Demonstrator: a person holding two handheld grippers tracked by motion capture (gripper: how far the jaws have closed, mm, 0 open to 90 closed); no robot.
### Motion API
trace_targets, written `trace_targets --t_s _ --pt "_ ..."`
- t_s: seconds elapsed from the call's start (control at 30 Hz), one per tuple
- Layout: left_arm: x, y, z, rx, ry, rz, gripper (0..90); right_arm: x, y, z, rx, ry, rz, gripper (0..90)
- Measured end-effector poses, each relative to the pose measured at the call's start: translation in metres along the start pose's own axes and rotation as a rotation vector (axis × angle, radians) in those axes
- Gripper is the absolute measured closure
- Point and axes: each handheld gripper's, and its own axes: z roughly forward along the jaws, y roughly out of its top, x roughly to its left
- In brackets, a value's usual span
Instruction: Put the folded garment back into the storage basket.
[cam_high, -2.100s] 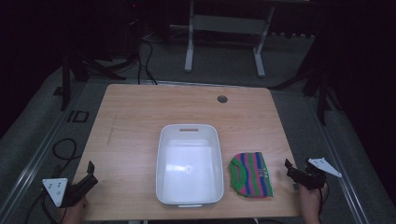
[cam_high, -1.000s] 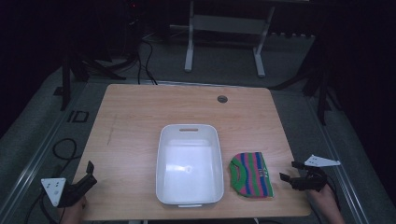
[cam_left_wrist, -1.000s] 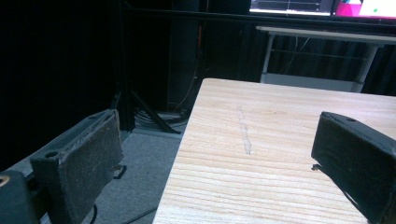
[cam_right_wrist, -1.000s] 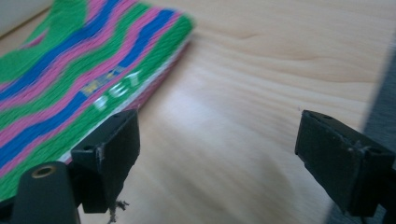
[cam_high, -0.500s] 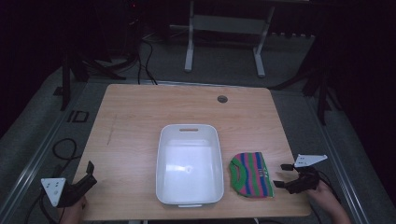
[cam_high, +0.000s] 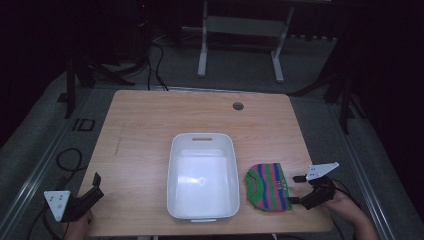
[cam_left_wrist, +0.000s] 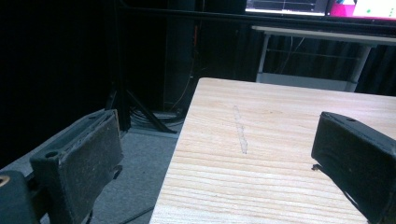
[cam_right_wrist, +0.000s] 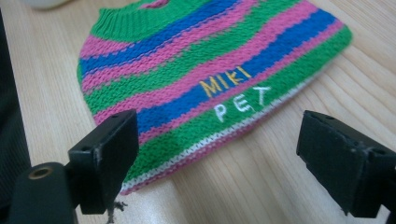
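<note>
A small knitted pet sweater (cam_high: 268, 187) with pink, green and blue stripes lies flat on the wooden table (cam_high: 150, 130), just right of a white plastic tub (cam_high: 202, 175). In the right gripper view the sweater (cam_right_wrist: 210, 70) shows the words "MIKI PET". My right gripper (cam_high: 297, 189) is open at the sweater's right edge, its jaws (cam_right_wrist: 219, 158) spread on either side of the hem and low over the wood. My left gripper (cam_high: 96, 185) is open at the table's front left corner, with nothing between its jaws (cam_left_wrist: 210, 158).
The tub is empty and sits in the middle front of the table. A round cable hole (cam_high: 238, 106) is at the back. The table's left edge (cam_left_wrist: 180, 140) drops to a grey floor with cables and dark stands.
My right gripper has moved left and a little down, from the table's right edge up to the sweater's hem. The left gripper has stayed still.
</note>
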Motion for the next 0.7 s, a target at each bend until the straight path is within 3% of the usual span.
trace_targets --t_s 0.1,0.4,0.43,0.47,0.7 --pt "0.0 0.0 0.0 0.0 -0.001 -0.001 2.2 0.002 0.006 0.003 0.02 0.023 -0.032 13.2" --pt "0.0 0.0 0.0 0.001 -0.001 0.0 2.2 0.009 0.031 0.008 0.107 0.035 -0.196 21.1" --pt "0.0 0.0 0.0 0.001 -0.001 0.0 2.2 0.009 0.031 0.008 0.107 0.035 -0.196 21.1" --pt "0.0 0.0 0.0 0.002 -0.003 0.002 2.2 0.011 0.04 0.008 0.132 0.041 -0.232 22.5" --pt "0.0 0.0 0.0 0.001 -0.006 0.001 2.2 0.015 0.061 0.013 0.205 0.063 -0.326 26.2"
